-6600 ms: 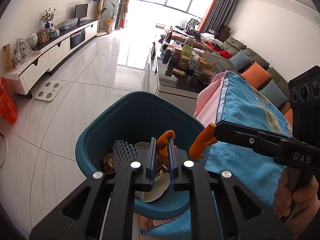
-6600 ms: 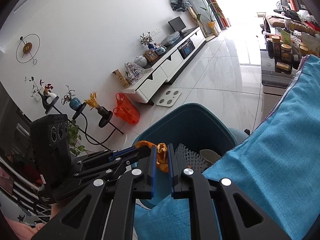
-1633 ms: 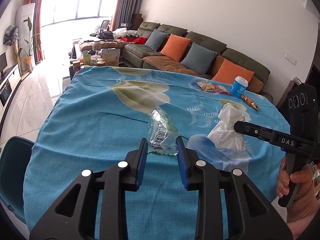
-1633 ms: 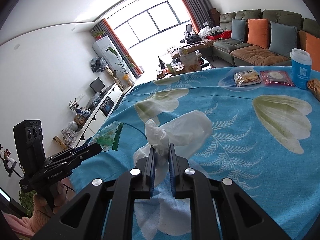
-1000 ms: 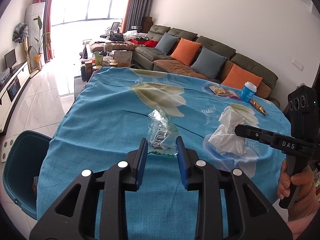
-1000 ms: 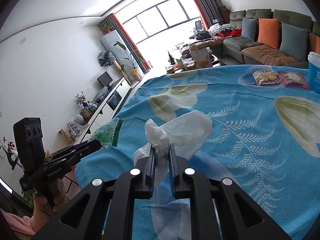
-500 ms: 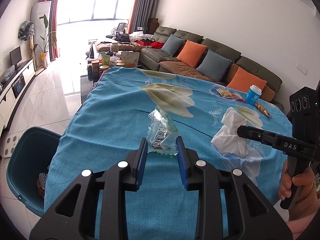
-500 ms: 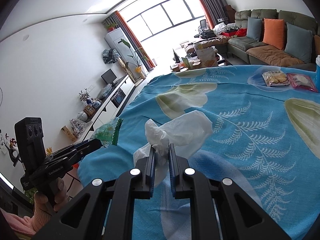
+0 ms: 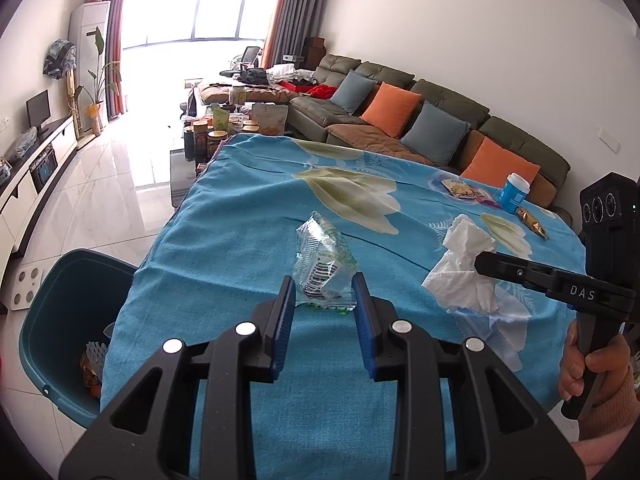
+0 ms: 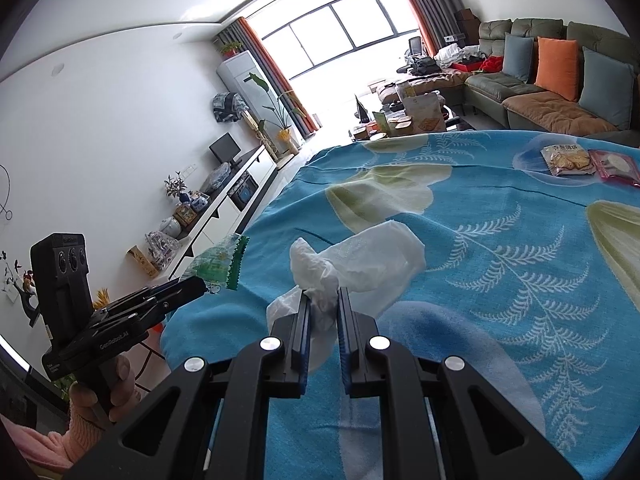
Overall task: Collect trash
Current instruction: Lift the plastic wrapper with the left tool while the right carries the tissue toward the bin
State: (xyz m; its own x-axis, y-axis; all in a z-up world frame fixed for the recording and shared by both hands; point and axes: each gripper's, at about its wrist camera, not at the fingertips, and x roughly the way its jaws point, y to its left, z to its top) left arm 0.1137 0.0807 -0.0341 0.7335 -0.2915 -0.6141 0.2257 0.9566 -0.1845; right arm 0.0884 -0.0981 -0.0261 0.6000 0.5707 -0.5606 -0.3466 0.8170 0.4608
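My left gripper is shut on a clear crumpled wrapper with a barcode and green print, held up above the blue flowered tablecloth. My right gripper is shut on a wad of white tissue, also lifted off the cloth. In the left wrist view the right gripper and its tissue hang at the right. The right wrist view has the left gripper with the wrapper at the left. A teal bin with trash inside stands on the floor beside the table's left edge.
A blue cup, snack packets and a gold wrapper lie at the table's far right. The snack packets also show in the right wrist view. A sofa and a crowded coffee table stand beyond.
Both grippers keep their hold on the wrapper and the tissue. The view has swung left, and more of the teal bin shows at the lower left.
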